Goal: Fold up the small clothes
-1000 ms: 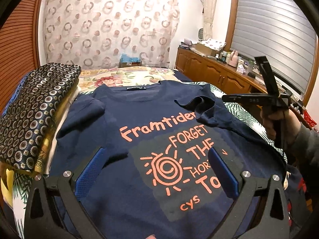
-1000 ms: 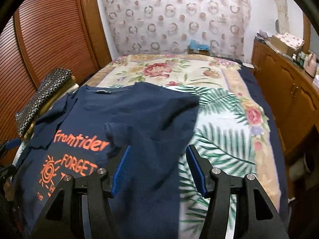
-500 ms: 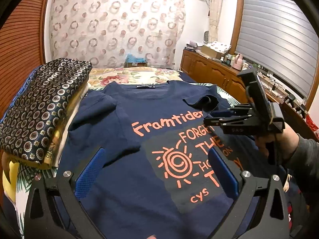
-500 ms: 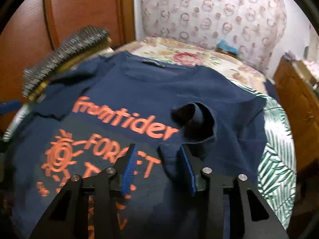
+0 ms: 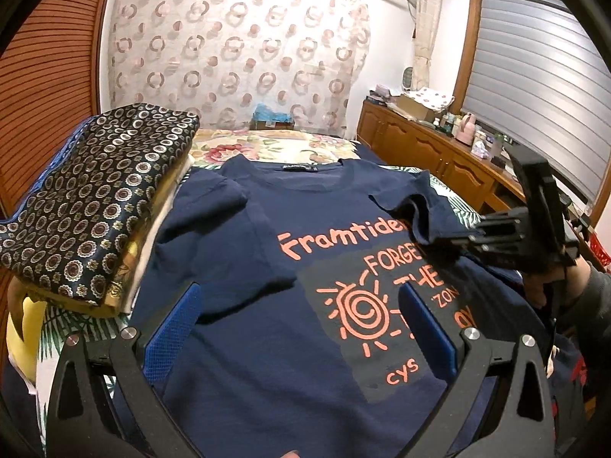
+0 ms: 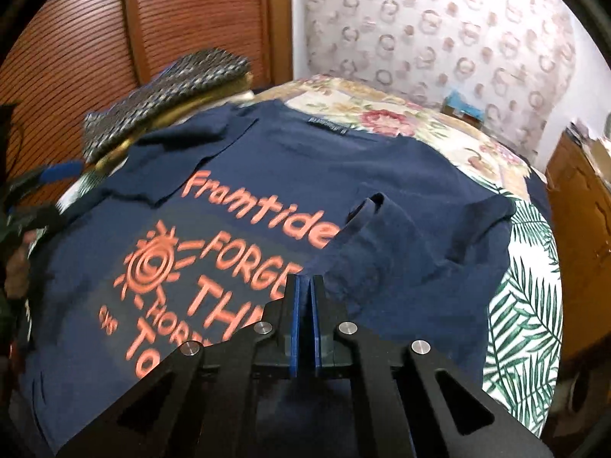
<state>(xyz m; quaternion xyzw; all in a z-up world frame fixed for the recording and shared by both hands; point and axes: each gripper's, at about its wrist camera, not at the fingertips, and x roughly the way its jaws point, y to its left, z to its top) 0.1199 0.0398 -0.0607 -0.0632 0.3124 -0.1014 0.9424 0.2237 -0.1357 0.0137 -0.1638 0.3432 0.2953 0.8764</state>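
Navy tee (image 5: 267,305) flat on bed (image 6: 527,305), print up, beside folded stack (image 5: 88,206); soft, light, limp, prob. sags and creases if lifted by one point; best taken at sleeve hem or side seam. Right claw (image 6: 304,286) just closed, pads nearly touching at sleeve (image 6: 385,229) fold; cloth between them hard to confirm. Left claw (image 5: 301,313) wide, empty, over the chest. Hem cut off by frame.

The T-shirt (image 5: 244,343) across the middle of the frame is navy with orange lettering and an orange spiral sun on a dark grey patch. At left, a folded cloth (image 5: 91,206) is black with small ring medallions. The bedspread (image 6: 523,305) shows green palm leaves on white.
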